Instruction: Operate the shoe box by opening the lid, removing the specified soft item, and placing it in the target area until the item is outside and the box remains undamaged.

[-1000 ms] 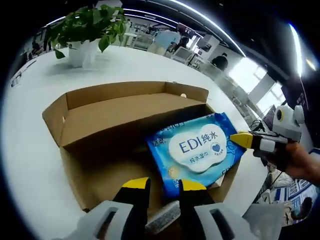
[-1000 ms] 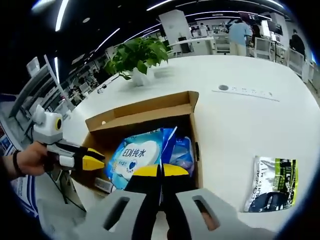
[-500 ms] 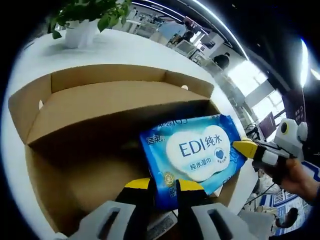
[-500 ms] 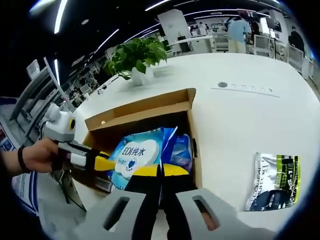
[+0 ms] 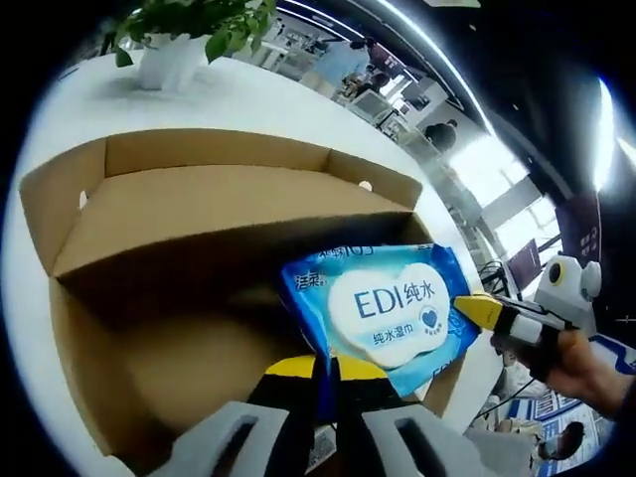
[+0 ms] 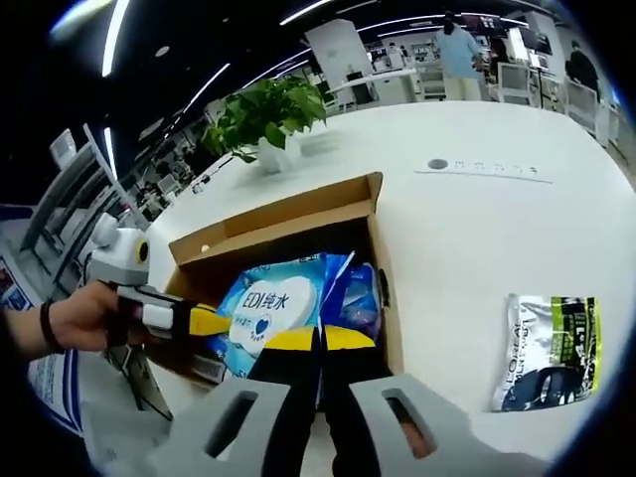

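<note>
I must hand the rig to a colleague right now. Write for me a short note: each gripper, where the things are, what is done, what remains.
Left gripper: jaws shut on one edge of the blue wet wipes pack.
Right gripper: jaws shut on the opposite edge of the same pack.
Open brown cardboard shoe box sits on the white table; the pack is at the box's opening, partly inside.
Done: lid is open, pack is gripped from both sides.
Left: lift the pack clear and set it on the table, gently, without tearing the box walls.
A green and black pouch already lies on the table beside the box.

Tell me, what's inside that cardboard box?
Inside the shoe box: a blue wet-wipes pack gripped by both grippers. A second blue packet sits beside it. Anything beneath them is hidden.
</note>
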The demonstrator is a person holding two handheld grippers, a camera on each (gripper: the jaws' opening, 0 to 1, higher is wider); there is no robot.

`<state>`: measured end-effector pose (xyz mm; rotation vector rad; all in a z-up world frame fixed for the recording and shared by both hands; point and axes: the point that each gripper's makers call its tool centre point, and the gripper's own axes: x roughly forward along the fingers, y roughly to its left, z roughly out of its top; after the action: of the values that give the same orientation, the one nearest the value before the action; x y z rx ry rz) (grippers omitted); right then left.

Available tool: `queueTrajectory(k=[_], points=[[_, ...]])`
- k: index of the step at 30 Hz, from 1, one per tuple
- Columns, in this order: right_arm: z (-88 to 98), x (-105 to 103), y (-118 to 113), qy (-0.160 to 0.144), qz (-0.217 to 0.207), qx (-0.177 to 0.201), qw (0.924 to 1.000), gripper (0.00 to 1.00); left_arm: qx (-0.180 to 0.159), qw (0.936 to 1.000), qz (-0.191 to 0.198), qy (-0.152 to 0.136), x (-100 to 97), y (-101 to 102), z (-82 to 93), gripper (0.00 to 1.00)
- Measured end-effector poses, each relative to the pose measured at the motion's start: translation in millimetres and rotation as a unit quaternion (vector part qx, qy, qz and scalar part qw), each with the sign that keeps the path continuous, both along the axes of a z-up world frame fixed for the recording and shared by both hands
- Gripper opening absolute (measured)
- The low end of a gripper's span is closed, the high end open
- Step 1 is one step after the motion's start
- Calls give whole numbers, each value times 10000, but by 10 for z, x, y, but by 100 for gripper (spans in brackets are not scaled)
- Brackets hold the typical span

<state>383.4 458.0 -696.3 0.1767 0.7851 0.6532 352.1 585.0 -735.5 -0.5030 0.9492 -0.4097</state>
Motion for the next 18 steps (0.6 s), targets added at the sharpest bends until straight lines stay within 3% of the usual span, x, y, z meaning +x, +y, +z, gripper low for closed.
queueTrajectory(k=[5, 18], points=[[107, -19, -6, -235, -38, 97, 9997, 0, -69, 9997, 95, -195, -35, -7, 150, 3], [263, -43, -64, -323, -268, 338, 9985, 0, -108, 9987, 120, -480, -140, -76, 498, 3]])
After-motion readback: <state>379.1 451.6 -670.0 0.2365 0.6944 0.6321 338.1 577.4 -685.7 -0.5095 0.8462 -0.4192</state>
